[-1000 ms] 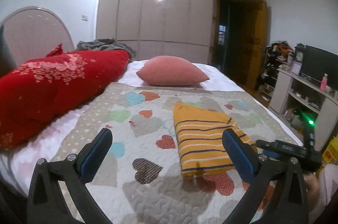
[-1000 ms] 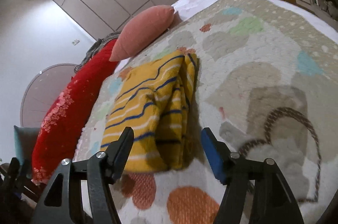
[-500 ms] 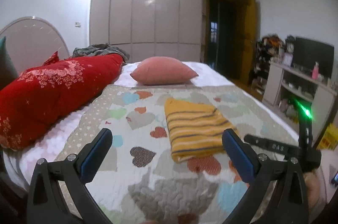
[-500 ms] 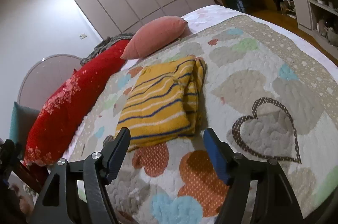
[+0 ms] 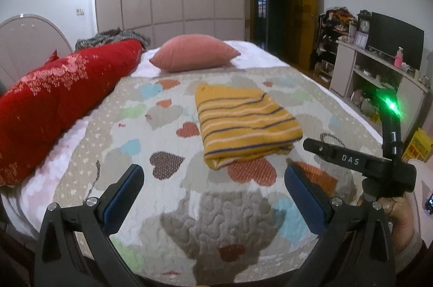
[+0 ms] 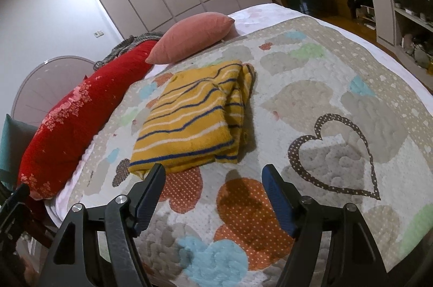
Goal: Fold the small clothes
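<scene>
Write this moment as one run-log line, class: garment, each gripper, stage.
garment: yellow striped garment folded, lying on quilt | left gripper: open, empty | right gripper: open, empty, short of garment | stage: fold looks done

Red bolster (image 5: pixel 54 103) cut off at left edge.

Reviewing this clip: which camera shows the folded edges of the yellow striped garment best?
The right wrist view: the yellow striped garment lies close, its stacked layers showing along one side. The left wrist view shows the garment farther off, mostly its top and near edge.
</scene>
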